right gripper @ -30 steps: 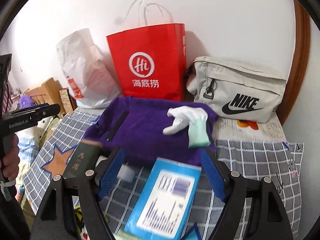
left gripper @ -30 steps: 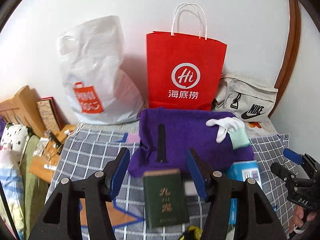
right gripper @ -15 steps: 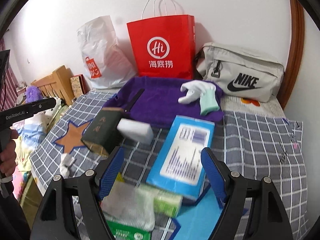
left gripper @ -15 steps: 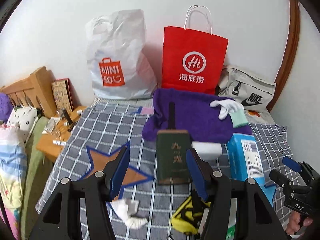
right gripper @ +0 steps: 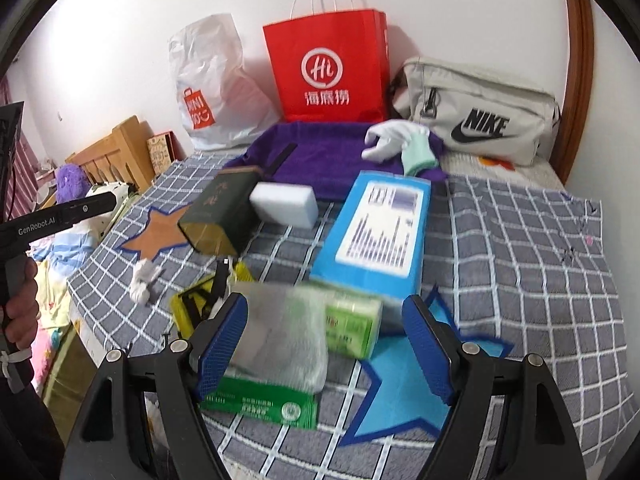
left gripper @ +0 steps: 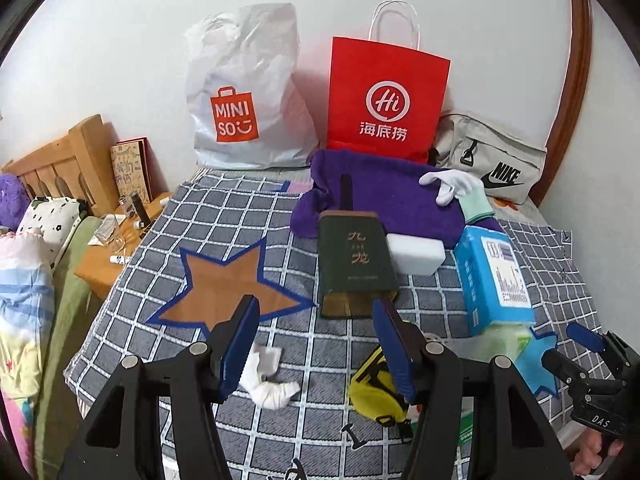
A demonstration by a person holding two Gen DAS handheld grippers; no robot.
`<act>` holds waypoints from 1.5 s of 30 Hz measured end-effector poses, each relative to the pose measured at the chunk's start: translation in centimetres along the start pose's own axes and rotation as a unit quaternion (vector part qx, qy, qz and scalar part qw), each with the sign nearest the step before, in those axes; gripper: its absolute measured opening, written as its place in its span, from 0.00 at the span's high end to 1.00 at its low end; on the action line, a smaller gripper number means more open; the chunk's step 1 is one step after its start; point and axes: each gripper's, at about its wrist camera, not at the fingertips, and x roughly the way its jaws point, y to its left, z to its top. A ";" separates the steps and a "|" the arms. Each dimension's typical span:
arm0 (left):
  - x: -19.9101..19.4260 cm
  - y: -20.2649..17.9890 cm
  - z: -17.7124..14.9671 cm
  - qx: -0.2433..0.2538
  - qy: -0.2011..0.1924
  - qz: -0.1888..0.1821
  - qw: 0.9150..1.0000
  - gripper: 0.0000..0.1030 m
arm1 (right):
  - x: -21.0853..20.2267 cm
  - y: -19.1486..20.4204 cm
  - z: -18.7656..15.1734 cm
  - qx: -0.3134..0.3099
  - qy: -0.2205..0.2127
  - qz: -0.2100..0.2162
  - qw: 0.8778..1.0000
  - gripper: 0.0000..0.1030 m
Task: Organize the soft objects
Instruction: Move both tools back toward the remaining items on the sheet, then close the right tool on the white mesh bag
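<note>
A purple towel (left gripper: 384,200) (right gripper: 320,156) lies at the back of the checked cloth, with a white glove (left gripper: 448,184) (right gripper: 392,140) on it. Nearer lie a white sponge block (left gripper: 416,254) (right gripper: 286,204), a crumpled white sock (left gripper: 270,380) (right gripper: 142,282), a yellow pouch (left gripper: 372,388) (right gripper: 196,300) and a green tissue pack (right gripper: 352,326). My left gripper (left gripper: 316,344) hangs open above the cloth between sock and pouch, holding nothing. My right gripper (right gripper: 326,344) is open over the tissue pack, not touching it.
A dark green book (left gripper: 354,260), a blue box (left gripper: 494,276) (right gripper: 376,232) and a green packet (right gripper: 260,400) lie among the soft things. A red paper bag (left gripper: 386,96), a white plastic bag (left gripper: 248,100) and a grey Nike bag (left gripper: 492,160) stand against the wall. Bedside clutter (left gripper: 120,220) sits left.
Both grippers have pulled back from the purple towel toward the near edge of the cloth. The sock, yellow pouch and tissue pack have come into view. Jaw openings look the same.
</note>
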 end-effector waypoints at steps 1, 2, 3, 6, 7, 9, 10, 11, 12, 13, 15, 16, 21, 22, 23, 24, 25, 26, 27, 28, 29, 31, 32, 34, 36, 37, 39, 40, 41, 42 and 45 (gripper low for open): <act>0.0 0.1 -0.3 -0.001 0.000 0.002 1.000 0.45 | 0.1 0.0 -0.2 -0.001 0.002 0.000 1.000 0.23; 0.0 0.2 -0.4 -0.002 0.000 0.003 1.000 0.45 | 0.3 0.1 -0.5 -0.001 0.005 0.002 1.000 0.23; 0.0 0.3 -0.5 -0.003 0.000 0.004 1.000 0.45 | 0.4 0.2 -0.7 -0.001 0.008 0.003 1.000 0.23; 0.1 0.6 -0.9 -0.006 0.001 0.004 1.000 0.45 | 0.8 0.4 -1.3 -0.001 0.015 0.007 1.000 0.23; 0.2 0.6 -1.0 -0.006 0.002 0.006 1.000 0.45 | 1.1 0.4 -1.4 -0.002 0.018 0.009 1.000 0.23; 0.4 0.7 -1.2 -0.007 0.004 0.007 1.000 0.45 | 1.6 0.7 -1.7 -0.003 0.026 0.009 1.000 0.23; 0.5 0.8 -1.3 -0.006 0.005 0.009 1.000 0.45 | 1.9 0.7 -1.9 -0.004 0.029 0.009 1.000 0.23; 0.6 0.8 -1.3 -0.005 0.005 0.010 1.000 0.45 | 2.1 0.8 -2.0 -0.004 0.031 0.011 0.999 0.23; 0.7 0.8 -1.4 -0.004 0.004 0.013 1.000 0.45 | 2.4 0.8 -2.1 -0.004 0.034 0.013 0.999 0.23; 0.8 0.7 -1.5 -0.001 0.003 0.020 1.000 0.45 | 2.6 0.8 -2.3 -0.003 0.036 0.014 0.999 0.23; 1.0 0.6 -1.6 0.003 0.004 0.030 1.000 0.45 | 3.2 0.8 -2.5 -0.002 0.042 0.017 0.999 0.23; 1.2 0.4 -1.7 0.007 0.004 0.035 0.999 0.45 | 3.6 0.7 -2.6 -0.001 0.045 0.018 0.999 0.23; 2.1 0.0 -1.8 0.013 0.011 0.039 0.999 0.45 | 5.1 0.3 -3.1 0.005 0.062 0.030 0.998 0.25; 2.2 0.0 -1.9 0.013 0.013 0.038 0.999 0.45 | 5.4 0.3 -3.2 0.004 0.063 0.030 0.998 0.32; 2.3 -0.1 -1.9 0.013 0.014 0.038 0.999 0.45 | 5.6 0.4 -3.3 0.001 0.066 0.031 0.997 0.43; 2.5 -0.1 -1.9 0.013 0.016 0.038 0.999 0.45 | 6.0 0.5 -3.4 -0.003 0.072 0.031 0.997 0.50; 2.7 -0.1 -2.0 0.013 0.017 0.038 0.999 0.45 | 6.3 0.6 -3.5 -0.006 0.078 0.032 0.996 0.63; 2.8 0.0 -2.0 0.013 0.019 0.038 0.999 0.45 | 6.7 0.6 -3.7 -0.008 0.084 0.034 0.996 0.78; 3.1 0.2 -2.1 0.012 0.023 0.039 0.999 0.45 | 6.8 0.6 -3.8 -0.009 0.086 0.036 0.996 0.85; 3.4 0.3 -2.2 0.011 0.026 0.039 0.999 0.45 | 6.9 0.6 -3.9 -0.007 0.084 0.038 0.996 0.90; 3.6 0.3 -2.3 0.010 0.029 0.039 0.999 0.45 | 6.8 0.5 -3.9 -0.007 0.079 0.040 0.996 0.90; 4.1 0.6 -2.6 0.009 0.039 0.034 0.999 0.45 | 6.6 0.4 -3.9 -0.011 0.072 0.042 0.996 0.93; 4.3 0.6 -2.7 0.009 0.042 0.033 0.999 0.45 | 6.4 0.3 -3.9 -0.013 0.067 0.043 0.997 0.93; 4.7 0.5 -2.9 0.006 0.048 0.027 0.998 0.45 | 5.9 0.1 -3.8 -0.011 0.058 0.042 0.997 0.93; 5.0 0.4 -3.1 0.005 0.052 0.018 0.998 0.45 | 5.6 -0.2 -3.7 -0.004 0.056 0.044 0.997 0.93; 5.2 0.3 -3.2 0.004 0.055 0.013 0.998 0.45 | 5.7 -0.3 -3.7 -0.001 0.060 0.047 0.997 0.92; 5.4 0.0 -3.3 0.005 0.058 0.010 0.998 0.45 | 5.9 -0.4 -3.7 -0.001 0.064 0.050 0.997 0.89; 5.5 -0.2 -3.4 0.008 0.060 0.008 0.998 0.45 | 6.1 -0.4 -3.7 0.000 0.066 0.052 0.996 0.81; 5.7 -0.4 -3.5 0.011 0.062 0.007 0.998 0.45 | 6.3 -0.4 -3.7 0.004 0.069 0.054 0.996 0.65; 5.8 -0.5 -3.6 0.014 0.064 0.005 0.998 0.45 | 6.6 -0.4 -3.7 0.007 0.069 0.056 0.996 0.56; 6.0 -0.7 -3.7 0.017 0.067 0.001 0.998 0.45 | 7.2 -0.4 -3.5 0.017 0.066 0.065 0.996 0.45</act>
